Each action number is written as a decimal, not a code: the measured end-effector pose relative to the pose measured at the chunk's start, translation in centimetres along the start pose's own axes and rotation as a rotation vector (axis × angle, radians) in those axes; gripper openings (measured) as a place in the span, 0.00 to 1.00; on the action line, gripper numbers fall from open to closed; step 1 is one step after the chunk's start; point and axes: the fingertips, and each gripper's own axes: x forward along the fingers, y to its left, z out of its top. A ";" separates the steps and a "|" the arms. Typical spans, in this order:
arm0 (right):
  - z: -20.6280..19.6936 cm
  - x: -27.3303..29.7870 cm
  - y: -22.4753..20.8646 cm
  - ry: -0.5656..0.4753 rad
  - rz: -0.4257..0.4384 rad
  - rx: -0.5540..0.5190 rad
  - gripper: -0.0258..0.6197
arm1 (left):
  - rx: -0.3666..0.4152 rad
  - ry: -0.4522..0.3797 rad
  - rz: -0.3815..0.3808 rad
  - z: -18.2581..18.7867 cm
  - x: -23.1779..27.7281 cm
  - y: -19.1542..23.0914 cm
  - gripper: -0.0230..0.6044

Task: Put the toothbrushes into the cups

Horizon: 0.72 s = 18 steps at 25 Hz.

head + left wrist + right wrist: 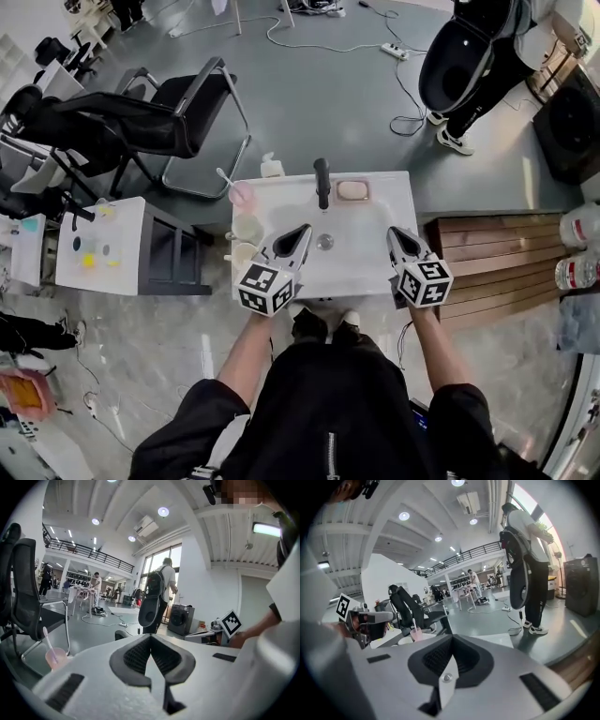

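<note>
Tabletop (384, 272): white, with a basin (324, 242) sunk in its middle; a person stands at the near edge with a gripper in each hand.
Left gripper (304, 230): held over the near-left part of the basin, pointing toward the far edge.
Left fingers (133, 658): closed tip to tip, with nothing between them.
Right gripper (395, 232): over the near-right part of the tabletop, well apart from the left one.
Right fingers (436, 658): pressed together, empty.
Pink cup (242, 194): upright at the far-left corner.
Toothbrush (225, 176): stands in the pink cup with its handle leaning out to the left.
Pale cups (247, 228): two of them, one behind the other along the left edge, near the left gripper; I can't make out what is in them.
Faucet (322, 181): black, at the middle of the far edge.
Soap dish (352, 190): just right of the faucet.
Pump bottle (272, 167): on the far edge, between the pink cup and the faucet.
</note>
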 end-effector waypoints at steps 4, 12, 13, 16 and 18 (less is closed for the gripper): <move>-2.7 -1.3 -3.8 0.059 -0.078 -0.006 0.05 | 0.002 0.011 -0.025 -0.3 1.5 -1.2 0.04; -8.0 -0.9 -9.0 0.209 -0.193 0.071 0.08 | -0.011 0.041 -0.032 -1.0 2.5 -1.2 0.04; -8.6 -0.9 -9.4 0.227 -0.200 0.081 0.09 | -0.013 0.043 -0.030 -1.1 2.5 -1.1 0.04; -10.6 -0.5 -10.2 0.288 -0.209 0.099 0.12 | -0.019 0.047 -0.020 -1.4 2.5 -0.6 0.04; -11.8 -0.1 -10.5 0.337 -0.211 0.101 0.15 | -0.022 0.049 -0.013 -1.5 2.3 -0.3 0.04</move>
